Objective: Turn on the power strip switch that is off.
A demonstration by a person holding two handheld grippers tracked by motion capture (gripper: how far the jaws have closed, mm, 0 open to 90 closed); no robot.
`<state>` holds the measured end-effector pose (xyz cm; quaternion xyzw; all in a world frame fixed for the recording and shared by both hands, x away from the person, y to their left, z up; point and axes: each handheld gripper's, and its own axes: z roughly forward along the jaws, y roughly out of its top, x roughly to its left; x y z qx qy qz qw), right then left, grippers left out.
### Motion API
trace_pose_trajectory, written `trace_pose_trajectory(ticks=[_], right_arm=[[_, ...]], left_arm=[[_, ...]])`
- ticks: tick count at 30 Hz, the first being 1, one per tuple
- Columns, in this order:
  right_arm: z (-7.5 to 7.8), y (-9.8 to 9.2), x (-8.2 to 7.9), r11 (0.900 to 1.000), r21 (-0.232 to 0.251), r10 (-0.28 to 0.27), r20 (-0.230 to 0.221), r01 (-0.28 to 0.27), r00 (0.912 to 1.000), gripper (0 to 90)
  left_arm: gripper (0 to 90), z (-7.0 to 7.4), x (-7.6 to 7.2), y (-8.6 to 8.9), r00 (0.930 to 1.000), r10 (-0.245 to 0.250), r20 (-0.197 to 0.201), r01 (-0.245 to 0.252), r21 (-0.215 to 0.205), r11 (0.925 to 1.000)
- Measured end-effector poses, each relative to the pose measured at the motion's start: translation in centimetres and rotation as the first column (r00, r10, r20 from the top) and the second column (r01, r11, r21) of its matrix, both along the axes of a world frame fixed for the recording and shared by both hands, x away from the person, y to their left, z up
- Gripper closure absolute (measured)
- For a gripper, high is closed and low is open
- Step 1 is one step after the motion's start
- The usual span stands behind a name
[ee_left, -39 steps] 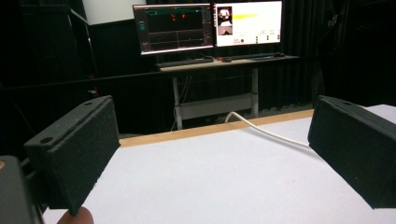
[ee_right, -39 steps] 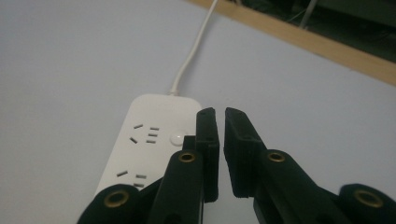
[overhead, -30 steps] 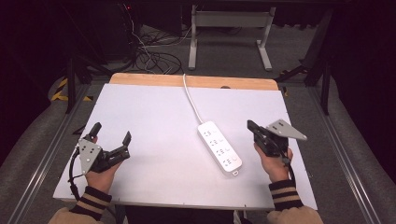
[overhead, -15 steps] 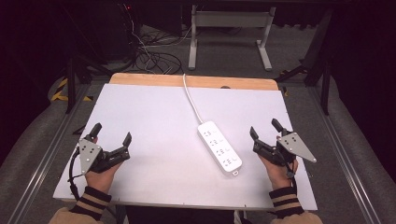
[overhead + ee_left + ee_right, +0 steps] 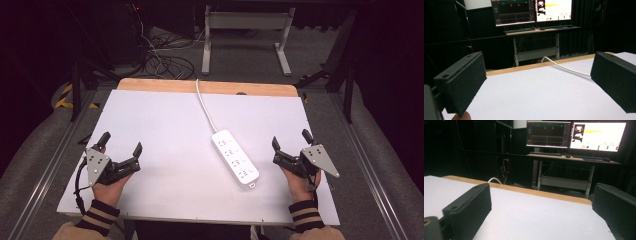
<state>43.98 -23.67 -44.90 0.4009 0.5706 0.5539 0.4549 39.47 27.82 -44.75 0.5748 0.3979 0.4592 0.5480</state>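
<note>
Power strip (image 5: pixel 235 158): lies flat on the white table (image 5: pixel 160 125), right of centre and toward the near edge, its long axis running diagonally from far-left to near-right. Nothing touches it.
Cord (image 5: pixel 205 107): runs from the far end of the power strip to the far wooden edge of the table and drops out of sight there. It also appears as a white line in the left gripper view (image 5: pixel 564 67) and as a short loop in the right gripper view (image 5: pixel 495 180).
Left gripper (image 5: pixel 120 150): jaws spread wide with nothing between them; rests low near the front left of the table, well apart from the power strip.
Right gripper (image 5: pixel 290 145): jaws spread wide and empty; sits just right of the near end of the power strip, not touching it.
Risk 1, slide: the power strip is smooth and rests on a smooth sheet. A push from 1 jaw before the other makes contact would likely skid or rotate it instead of seating it.
Risk 2, cord drag: the far run of the cord hangs over the edge. Lifting or pulling the near end could draw the cord taut and twist the power strip out of the jaws.
Risk 3, grip width: a grasp across the long axis would probably exceed the jaw opening. The narrow side is the safer approach.
Risk 4, edge: the near end lies close to the front edge, so a nudge toward the person could tip it off the table.
</note>
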Motion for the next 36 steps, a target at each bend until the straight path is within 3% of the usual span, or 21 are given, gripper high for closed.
trace_pose_trajectory(ticks=[13,29,36], right_arm=[[-0.27,-0.25,0.09,1.0,0.021,-0.012,-0.03,0.012,0.9995,3.6],[-0.22,-0.41,-0.1,1.0,0.004,-0.03,0.015,0.03,0.9994,3.6],[-0.93,-0.32,0.23,0.999,-0.026,-0.041,-0.008,0.04,0.9991,3.6]], left_arm=[[0.8,0.04,0.06,-0.05,1.0,-0.001,0.003,0.001,0.0,1.0],[0.9,0.11,0.06,0.0,1.0,-0.001,0.007,0.001,0.002,1.0],[0.9,0.1,-0.06,0.13,1.0,0.004,0.006,-0.004,-0.005,1.0]])
